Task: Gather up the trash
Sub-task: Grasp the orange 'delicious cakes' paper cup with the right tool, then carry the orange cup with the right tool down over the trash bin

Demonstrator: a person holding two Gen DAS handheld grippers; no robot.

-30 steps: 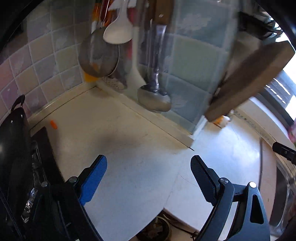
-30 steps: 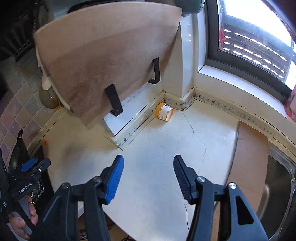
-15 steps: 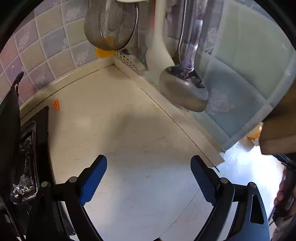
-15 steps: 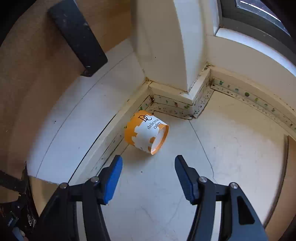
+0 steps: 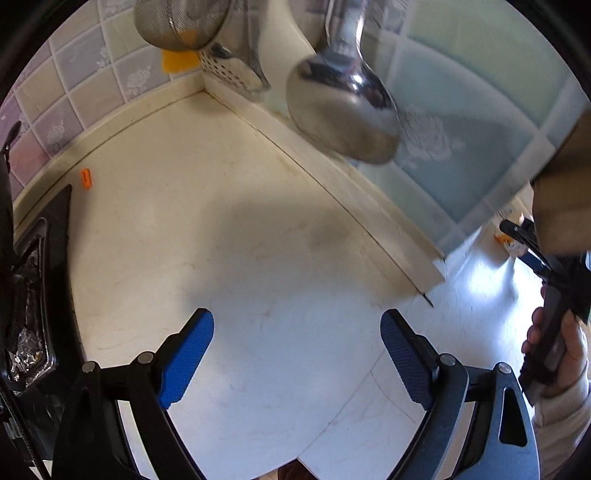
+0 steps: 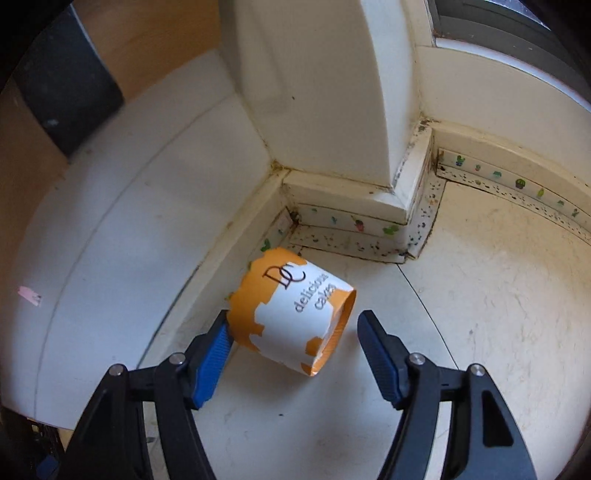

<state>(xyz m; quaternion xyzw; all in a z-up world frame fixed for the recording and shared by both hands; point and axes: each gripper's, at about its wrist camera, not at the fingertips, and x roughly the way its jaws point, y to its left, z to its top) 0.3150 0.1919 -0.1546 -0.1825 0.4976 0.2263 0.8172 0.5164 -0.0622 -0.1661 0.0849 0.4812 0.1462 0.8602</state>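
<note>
An orange and white paper cake cup [image 6: 291,314] lies on its side on the cream counter, close to the wall corner. My right gripper [image 6: 295,328] is open, with one blue finger on each side of the cup; the left finger is at or touching the cup's base. The cup shows small in the left wrist view [image 5: 511,243], beside the right gripper. A small orange scrap [image 5: 85,178] lies on the counter near the tiled wall. My left gripper [image 5: 297,332] is open and empty above the bare counter.
A steel ladle [image 5: 343,110], a mesh strainer [image 5: 177,22] and a perforated spoon [image 5: 232,70] hang over the corner. A black stove [image 5: 33,295] is at the left. A wooden board [image 6: 92,55] leans at the left in the right wrist view. A white pillar [image 6: 317,92] stands behind the cup.
My right gripper has moved forward to the cup, which now lies between its fingers. My left gripper has moved closer to the counter corner and tilted down.
</note>
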